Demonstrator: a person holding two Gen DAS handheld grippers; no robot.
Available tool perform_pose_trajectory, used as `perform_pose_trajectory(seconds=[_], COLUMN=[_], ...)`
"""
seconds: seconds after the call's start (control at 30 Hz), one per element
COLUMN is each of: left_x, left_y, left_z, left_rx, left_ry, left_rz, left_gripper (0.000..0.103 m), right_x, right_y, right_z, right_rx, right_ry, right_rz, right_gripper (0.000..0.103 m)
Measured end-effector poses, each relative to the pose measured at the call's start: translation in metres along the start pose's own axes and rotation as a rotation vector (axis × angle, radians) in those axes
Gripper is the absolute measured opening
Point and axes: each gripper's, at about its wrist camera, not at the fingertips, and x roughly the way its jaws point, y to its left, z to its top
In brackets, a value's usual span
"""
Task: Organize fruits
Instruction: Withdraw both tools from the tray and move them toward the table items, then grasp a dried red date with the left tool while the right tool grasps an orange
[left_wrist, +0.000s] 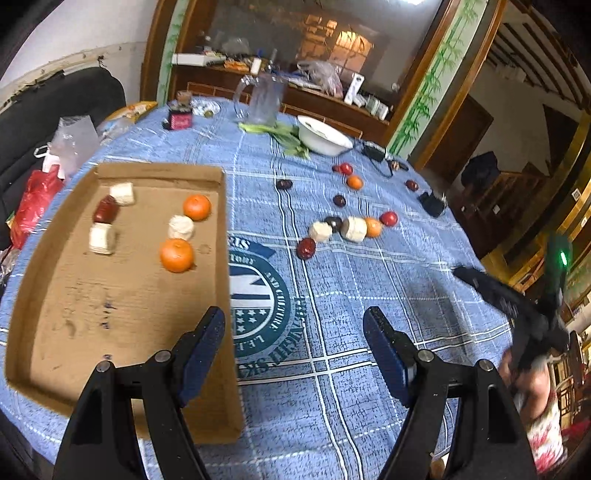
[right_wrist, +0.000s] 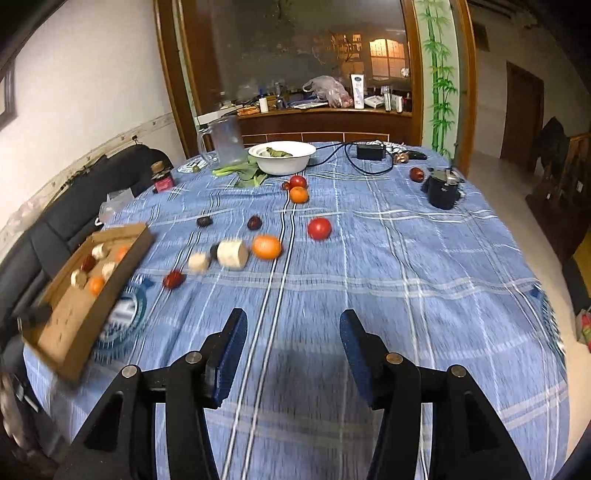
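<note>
A cardboard tray (left_wrist: 110, 295) lies at the left of the blue checked tablecloth. It holds two oranges (left_wrist: 177, 254), three white chunks (left_wrist: 181, 227) and a red date (left_wrist: 106, 209). More fruit lies loose mid-table: an orange (right_wrist: 266, 247), a white chunk (right_wrist: 232, 253), a red tomato (right_wrist: 319, 228), a red date (right_wrist: 173, 278) and dark plums (right_wrist: 254, 222). My left gripper (left_wrist: 293, 314) is open and empty, hanging over the tray's right wall and the cloth. My right gripper (right_wrist: 292, 314) is open and empty above bare cloth, short of the loose fruit.
At the far edge stand a white bowl (right_wrist: 282, 157), a clear pitcher (right_wrist: 227, 140), some greens (right_wrist: 240, 171) and a black adapter with its cable (right_wrist: 371, 151). A small black pot (right_wrist: 443, 190) sits at the right. A dark sofa (right_wrist: 55, 221) borders the left.
</note>
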Motion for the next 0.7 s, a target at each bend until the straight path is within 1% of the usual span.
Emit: perform_pose_trajectory(seconds=[0.07, 0.17, 0.3, 0.4, 0.5, 0.6, 0.63, 0.67, 0.7], left_x=[0.01, 0.02, 0.031, 0.039, 0.052, 0.077, 0.092, 0.101, 0.113], left_y=[-0.002, -0.002, -0.005, -0.012, -0.024, -0.035, -0.04, -0.041, -0.042], left_z=[0.0, 0.004, 0.012, 0.021, 0.034, 0.045, 0.049, 0.051, 0.054], left_rx=[0.006, 0.01, 0.027, 0.059, 0.115, 0.158, 0.172, 0.177, 0.181], left_ry=[0.024, 0.044, 0.047, 0.045, 0.024, 0.043, 0.061, 0.073, 0.089], left_rz=[0.002, 0.006, 0.026, 0.045, 0.062, 0.068, 0.07, 0.074, 0.078], left_gripper=[0.076, 0.076, 0.076, 0.076, 0.074, 0.065, 0.059, 0.05, 0.045], right_x=[0.021, 0.067, 0.113, 0.133, 0.141, 0.145, 0.146, 0.146, 0.147], right_y=[0.001, -0.003, -0.01, -0.011, -0.01, -0.011, -0.01, -0.008, -0.006], right_z=[0.01, 0.031, 0.048, 0.053, 0.051, 0.049, 0.049, 0.049, 0.049], right_rx=[0.013, 0.081, 0.169, 0.197, 0.192, 0.189, 0.184, 0.174, 0.162], right_ry=[0.025, 0.081, 0.117, 0.126, 0.125, 0.132, 0.132, 0.131, 0.132], right_rz=[0.023, 0.069, 0.105, 0.118, 0.131, 0.153, 0.155, 0.154, 0.155], right_gripper=[0.056, 0.056, 0.056, 0.056, 0.056, 0.056, 0.056, 0.056, 0.056])
